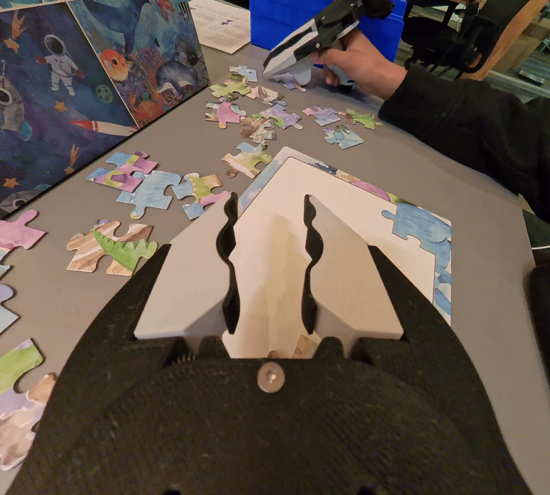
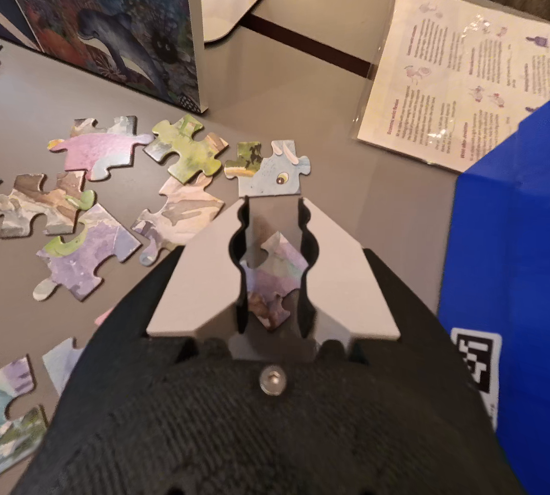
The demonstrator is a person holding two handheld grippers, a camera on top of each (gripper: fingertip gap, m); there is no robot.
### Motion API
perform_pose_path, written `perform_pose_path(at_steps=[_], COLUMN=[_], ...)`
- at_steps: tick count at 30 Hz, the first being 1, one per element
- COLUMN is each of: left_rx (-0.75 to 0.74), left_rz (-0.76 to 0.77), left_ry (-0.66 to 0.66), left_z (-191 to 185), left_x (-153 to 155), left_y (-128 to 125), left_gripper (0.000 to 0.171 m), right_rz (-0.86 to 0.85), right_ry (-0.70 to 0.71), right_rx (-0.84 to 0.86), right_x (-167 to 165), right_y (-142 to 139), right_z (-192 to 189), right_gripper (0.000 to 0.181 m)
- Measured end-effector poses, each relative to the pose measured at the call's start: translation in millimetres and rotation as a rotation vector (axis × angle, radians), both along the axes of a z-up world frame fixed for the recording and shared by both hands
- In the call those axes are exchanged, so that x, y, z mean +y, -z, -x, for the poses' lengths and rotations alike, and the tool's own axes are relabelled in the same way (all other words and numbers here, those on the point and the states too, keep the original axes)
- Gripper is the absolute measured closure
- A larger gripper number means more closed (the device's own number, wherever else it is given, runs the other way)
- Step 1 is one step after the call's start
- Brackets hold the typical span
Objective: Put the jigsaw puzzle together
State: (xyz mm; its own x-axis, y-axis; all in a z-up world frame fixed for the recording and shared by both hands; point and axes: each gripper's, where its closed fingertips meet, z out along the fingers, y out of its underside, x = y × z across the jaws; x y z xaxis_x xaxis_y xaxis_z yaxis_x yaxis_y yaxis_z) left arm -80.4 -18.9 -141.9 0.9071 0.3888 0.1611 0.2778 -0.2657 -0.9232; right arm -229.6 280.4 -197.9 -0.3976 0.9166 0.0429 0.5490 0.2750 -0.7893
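Observation:
A white puzzle tray (image 1: 327, 198) lies on the grey table with blue pieces (image 1: 416, 225) fitted along its right edge. My left gripper (image 1: 269, 198) is open and empty, just above the tray. Loose pieces (image 1: 148, 186) lie scattered to the left and beyond. A hand holds my right gripper (image 1: 265, 70) tip-down at the far pieces. In the right wrist view that gripper (image 2: 272, 201) has its jaws closed against the edges of a purple piece (image 2: 273, 281) at table level. A blue dinosaur-face piece (image 2: 268, 171) lies just past the tips.
The illustrated puzzle box (image 1: 89, 64) stands upright at the left and also shows in the right wrist view (image 2: 119, 19). A blue bin (image 1: 282, 4) sits at the back, close on the right of my right gripper (image 2: 506, 242). A printed sheet (image 2: 446, 79) lies by it. The gap from one gripper's tips to the other's is roughly 35 cm.

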Motion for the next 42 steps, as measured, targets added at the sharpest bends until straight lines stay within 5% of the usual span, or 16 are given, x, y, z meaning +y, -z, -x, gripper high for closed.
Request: perform_pose_path(at_steps=[9,12,18,20,29,42], left_rx=[-0.007,-0.014,-0.012,-0.01,-0.014,-0.003], left_rz=[0.013,0.009,0.011,0.009,0.012,0.009], left_ry=[0.007,0.009,0.005,0.003,0.004,0.003], left_z=[-1,-1,0,0,0,-1], left_x=[2,2,2,1,2,1], left_y=[4,5,5,4,6,3], left_gripper=[0.129,0.129,0.129,0.129,0.129,0.129], right_rz=[0.009,0.015,0.015,0.036,0.039,0.02], right_ry=[-0.017,-0.015,-0.017,-0.031,0.041,0.059], right_rx=[-0.078,-0.075,-0.065,-0.009,0.026,0.029], right_x=[-11,-11,-10,-11,5,8], right_y=[11,11,9,-1,-6,-5], right_z=[13,13,11,10,16,17], right_gripper=[0.117,0.138,0.139,0.181,0.128,0.123])
